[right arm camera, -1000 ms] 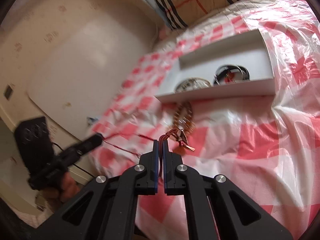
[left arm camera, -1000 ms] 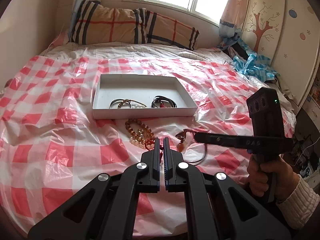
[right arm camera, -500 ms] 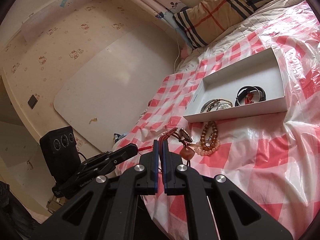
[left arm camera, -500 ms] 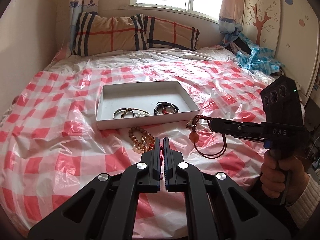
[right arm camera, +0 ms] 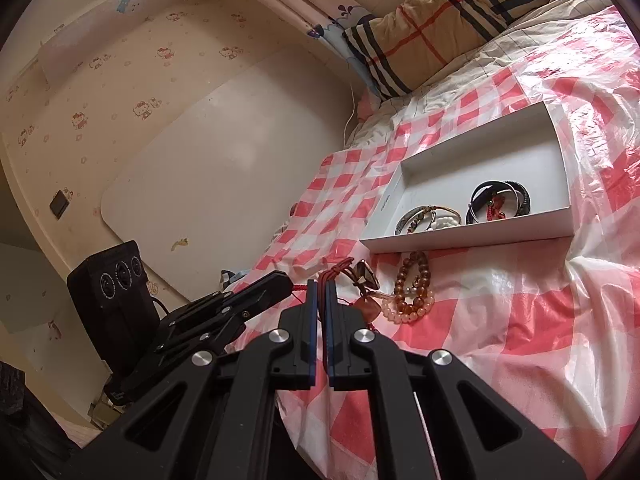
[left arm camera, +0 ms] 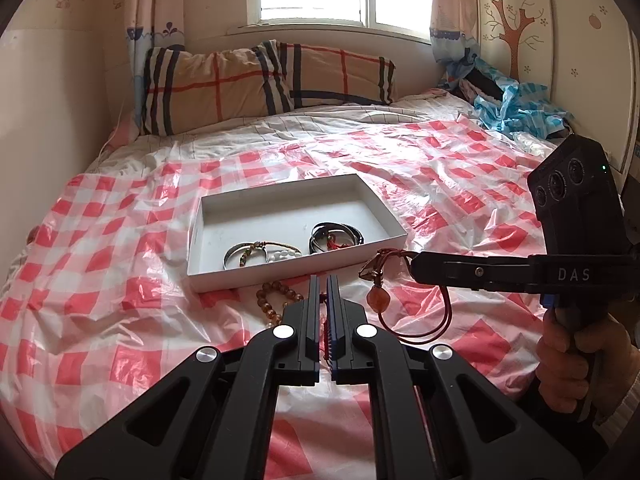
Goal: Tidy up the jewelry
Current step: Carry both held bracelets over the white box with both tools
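A red cord necklace (left arm camera: 416, 330) with an orange stone pendant (left arm camera: 378, 299) hangs just above the checked bed cover. My right gripper (left arm camera: 416, 265) comes in from the right, shut on the cord's upper end near the box's front corner. My left gripper (left arm camera: 324, 280) is shut too, with a red strand of the same cord showing between its pads. In the right wrist view the right gripper (right arm camera: 320, 285) pinches the red cord (right arm camera: 334, 276), and a strand runs to the left gripper (right arm camera: 286, 280) close beside it. The pendant (right arm camera: 368, 307) dangles just ahead.
A shallow white box (left arm camera: 208, 240) sits mid-bed holding a silver and beaded bracelet (left arm camera: 256, 254) and dark bangles (left arm camera: 336, 236). Brown and pale bead bracelets (right arm camera: 412, 288) lie on the cover just in front of the box. Plaid pillows (left arm camera: 248, 80) are at the headboard. A hand (left arm camera: 568, 356) grips the right tool.
The right gripper has lifted the necklace off the cover, toward the box's front right corner. The two grippers have drawn closer together, and the left view has tipped up.
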Demonstrator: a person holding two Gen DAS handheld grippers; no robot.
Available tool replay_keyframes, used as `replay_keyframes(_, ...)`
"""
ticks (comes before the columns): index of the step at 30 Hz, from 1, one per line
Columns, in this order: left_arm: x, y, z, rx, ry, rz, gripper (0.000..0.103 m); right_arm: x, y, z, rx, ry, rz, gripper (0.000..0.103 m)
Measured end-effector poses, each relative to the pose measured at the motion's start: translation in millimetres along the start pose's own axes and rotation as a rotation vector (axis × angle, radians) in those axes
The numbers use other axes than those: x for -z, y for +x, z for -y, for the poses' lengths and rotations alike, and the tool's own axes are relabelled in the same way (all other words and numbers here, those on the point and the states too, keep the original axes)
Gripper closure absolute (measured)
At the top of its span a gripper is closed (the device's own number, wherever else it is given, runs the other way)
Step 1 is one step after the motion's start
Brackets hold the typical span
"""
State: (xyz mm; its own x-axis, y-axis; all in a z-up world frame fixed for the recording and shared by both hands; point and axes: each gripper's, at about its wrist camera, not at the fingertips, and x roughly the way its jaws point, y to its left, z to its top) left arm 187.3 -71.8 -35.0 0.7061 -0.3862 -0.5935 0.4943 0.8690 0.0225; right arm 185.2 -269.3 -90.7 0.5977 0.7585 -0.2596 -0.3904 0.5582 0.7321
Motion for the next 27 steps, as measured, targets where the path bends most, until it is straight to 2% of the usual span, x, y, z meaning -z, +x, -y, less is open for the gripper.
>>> replay_keyframes(19,-27,14,-8,0.005,-0.029,0.081,0.100,-23,-1,8,-0.014,0.026,0.047,0.098)
replay_keyframes(27,-54,30,-27,0.019,-0.064,0.100,0.100,-50,15,15,0.014,0.001,0.049,0.098)
